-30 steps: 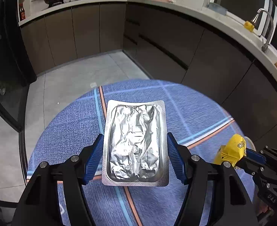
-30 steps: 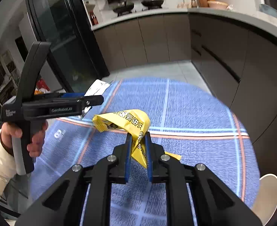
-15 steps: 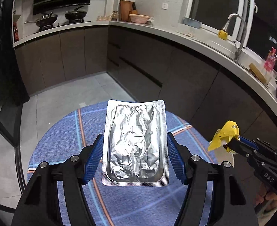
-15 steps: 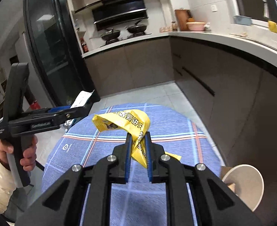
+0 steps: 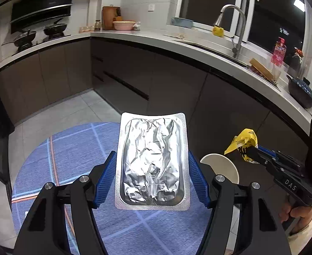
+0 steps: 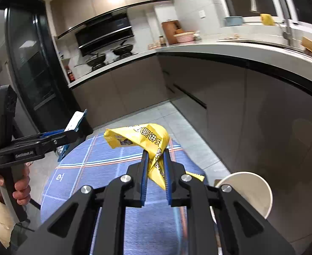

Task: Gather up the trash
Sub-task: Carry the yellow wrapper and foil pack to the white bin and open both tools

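Note:
My left gripper (image 5: 152, 180) is shut on a flat silver foil pack (image 5: 152, 161) and holds it upright above the round blue table (image 5: 71, 161). My right gripper (image 6: 155, 170) is shut on a crumpled yellow wrapper (image 6: 143, 138), raised above the table's far right side (image 6: 105, 170). In the left wrist view the right gripper (image 5: 249, 152) with the yellow wrapper (image 5: 243, 141) is at the right. In the right wrist view the left gripper (image 6: 75, 131) is at the left, the foil pack edge-on.
A white round bin rim (image 6: 249, 187) stands just right of the table; it also shows in the left wrist view (image 5: 219, 165). Dark kitchen cabinets (image 5: 156, 80) and a counter with a sink tap (image 5: 232, 25) curve behind. Grey tiled floor (image 5: 60, 110) lies beyond.
Both grippers have risen and tilted up with their loads; the table now sits lower in both views. The white bin rim has come into view next to the right gripper.

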Demonstrator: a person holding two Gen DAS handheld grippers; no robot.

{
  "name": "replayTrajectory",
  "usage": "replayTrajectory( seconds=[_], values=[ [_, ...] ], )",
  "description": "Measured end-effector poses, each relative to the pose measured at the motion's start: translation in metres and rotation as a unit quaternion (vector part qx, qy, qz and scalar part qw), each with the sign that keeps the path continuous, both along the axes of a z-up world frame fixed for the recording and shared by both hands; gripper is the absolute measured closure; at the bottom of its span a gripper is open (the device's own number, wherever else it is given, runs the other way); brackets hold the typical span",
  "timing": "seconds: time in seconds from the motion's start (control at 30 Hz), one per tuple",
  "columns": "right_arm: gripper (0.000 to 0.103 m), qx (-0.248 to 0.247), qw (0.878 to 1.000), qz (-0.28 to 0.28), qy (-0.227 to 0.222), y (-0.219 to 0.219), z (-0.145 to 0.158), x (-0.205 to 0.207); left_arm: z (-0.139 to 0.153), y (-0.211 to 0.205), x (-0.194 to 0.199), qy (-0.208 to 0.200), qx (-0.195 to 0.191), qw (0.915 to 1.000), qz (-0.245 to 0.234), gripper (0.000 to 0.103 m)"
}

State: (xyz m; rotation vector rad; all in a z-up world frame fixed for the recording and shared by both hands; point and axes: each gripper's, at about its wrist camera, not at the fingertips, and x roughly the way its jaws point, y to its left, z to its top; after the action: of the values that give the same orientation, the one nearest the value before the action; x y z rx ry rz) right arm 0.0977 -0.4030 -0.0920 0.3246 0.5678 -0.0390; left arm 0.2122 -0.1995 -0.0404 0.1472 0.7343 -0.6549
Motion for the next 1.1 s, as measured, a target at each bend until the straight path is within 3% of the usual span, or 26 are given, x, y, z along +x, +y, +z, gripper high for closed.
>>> replayTrajectory(
  seconds=[0.27, 0.57, 1.1],
  values=[
    [0.088, 0.014, 0.999, -0.048, 0.0, -0.041, -0.012, -0.034, -0.008, -0.054, -0.016, 0.008, 0.003, 0.999, -0.043, 0.041],
    [0.088, 0.036, 0.993, -0.109, 0.018, -0.094, -0.041, -0.071, -0.038, -0.114, -0.029, 0.035, 0.014, 0.9952, -0.09, 0.041],
    [0.088, 0.08, 0.981, -0.162, 0.074, -0.159, -0.11, -0.08, -0.111, -0.208, -0.023, 0.095, 0.042, 0.9833, -0.149, 0.041]
  ],
)
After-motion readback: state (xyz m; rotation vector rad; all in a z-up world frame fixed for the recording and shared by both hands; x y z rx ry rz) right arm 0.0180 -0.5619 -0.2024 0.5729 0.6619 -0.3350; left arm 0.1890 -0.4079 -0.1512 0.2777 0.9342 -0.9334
